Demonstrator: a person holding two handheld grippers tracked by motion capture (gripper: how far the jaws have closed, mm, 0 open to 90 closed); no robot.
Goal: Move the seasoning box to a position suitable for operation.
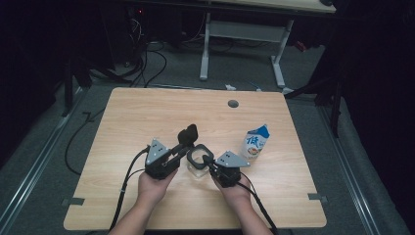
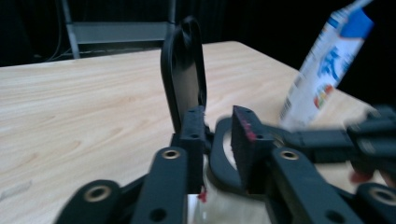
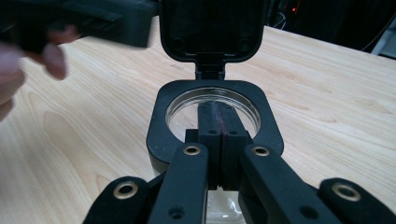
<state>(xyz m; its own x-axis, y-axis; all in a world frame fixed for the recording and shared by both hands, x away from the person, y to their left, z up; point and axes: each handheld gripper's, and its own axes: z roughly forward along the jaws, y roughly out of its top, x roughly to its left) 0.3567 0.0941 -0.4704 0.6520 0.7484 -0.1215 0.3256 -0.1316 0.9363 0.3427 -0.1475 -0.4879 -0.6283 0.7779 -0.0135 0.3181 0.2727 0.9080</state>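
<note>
Standing near the front middle of the wooden surface (image 1: 147, 112), between the person's two hands, is a clear jar (image 3: 212, 109) with a black collar and a hinged black lid (image 3: 212, 28). Its lid is already flipped up, so the opening step looks done; what seems left is whatever goes in (a milk carton (image 1: 256, 141) waits just to the right, untouched).

The right claw (image 3: 219, 128) has its pads pressed together on the near rim of the collar, steadying the jar. The left claw (image 2: 219, 135) sits at the hinge with its jaws narrowly parted; I judge they no longer press on the lid, though the blur leaves some doubt.

The jar stands upright, mouth up, long axis vertical. Its lid rises nearly straight from the hinge on the far side, its inner face towards the person.
</note>
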